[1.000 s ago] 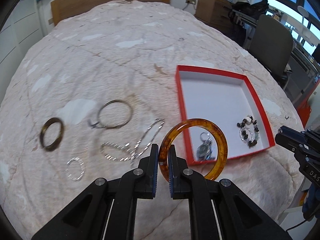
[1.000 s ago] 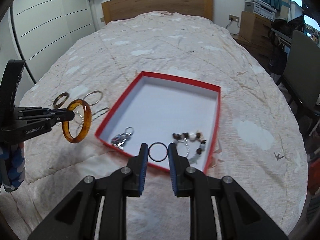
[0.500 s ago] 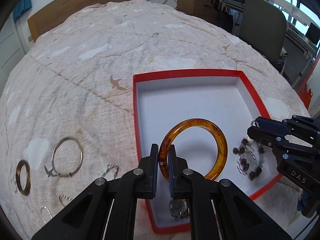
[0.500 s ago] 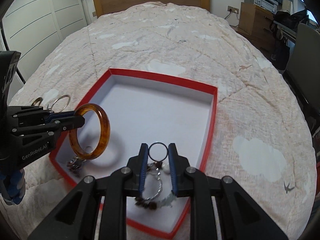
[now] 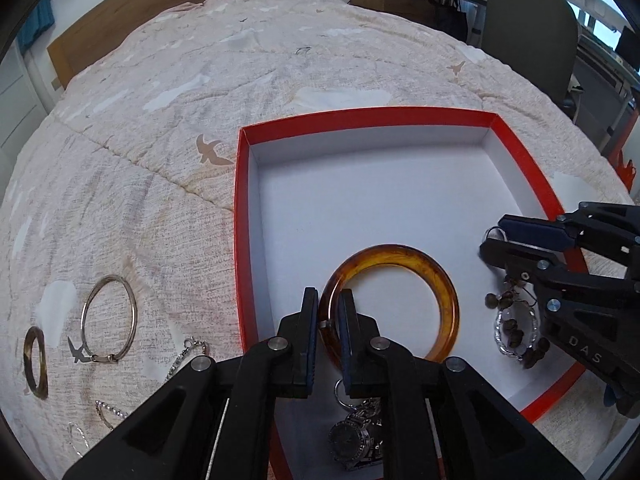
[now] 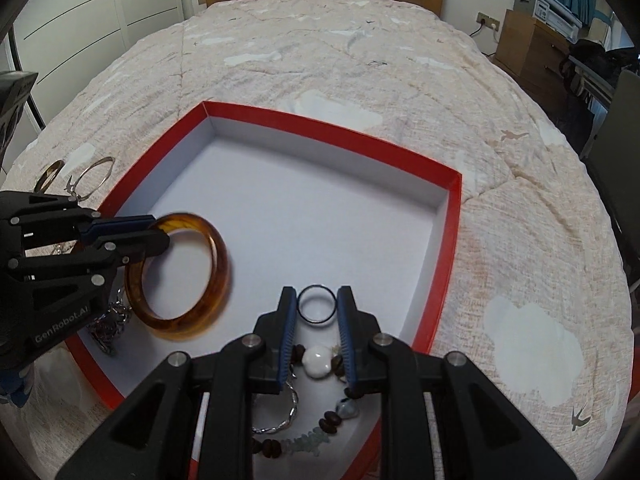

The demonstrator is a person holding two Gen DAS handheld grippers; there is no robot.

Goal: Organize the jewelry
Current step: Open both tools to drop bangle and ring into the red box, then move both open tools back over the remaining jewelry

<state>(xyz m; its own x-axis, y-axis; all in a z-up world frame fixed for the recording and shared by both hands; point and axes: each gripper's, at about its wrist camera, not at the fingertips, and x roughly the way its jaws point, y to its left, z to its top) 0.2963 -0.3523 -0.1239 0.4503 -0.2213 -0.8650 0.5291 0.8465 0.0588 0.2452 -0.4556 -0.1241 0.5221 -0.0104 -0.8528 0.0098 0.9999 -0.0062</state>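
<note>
left wrist view shows the left gripper [image 5: 329,312] pinching the rim of an amber bangle [image 5: 436,276], its fingers pressed onto the band, above the white floor of a red box [image 5: 239,216] near the box's front edge. under the gripper, in the box's front left corner, lies a watch [image 5: 354,438]. along the box's right edge a beaded bracelet [image 5: 514,326] lies under the right gripper [image 5: 494,238], which comes in from the right. on the bedspread [image 5: 168,112] left of the box lie a thin silver bangle [image 5: 109,320], a small dark bangle [image 5: 34,362] and a fine chain [image 5: 106,410], all well apart from the box.

right wrist view shows the right gripper [image 6: 317,310] clamped on a thin dark ring [image 6: 317,310], one finger on each side of it, over the box's [image 6: 452,248] front half. below its fingers the beaded bracelet [image 6: 318,362] lies against the front edge. the left gripper [image 6: 162,232] comes in from the left with the amber bangle [image 6: 218,264] tilted on edge.
</note>
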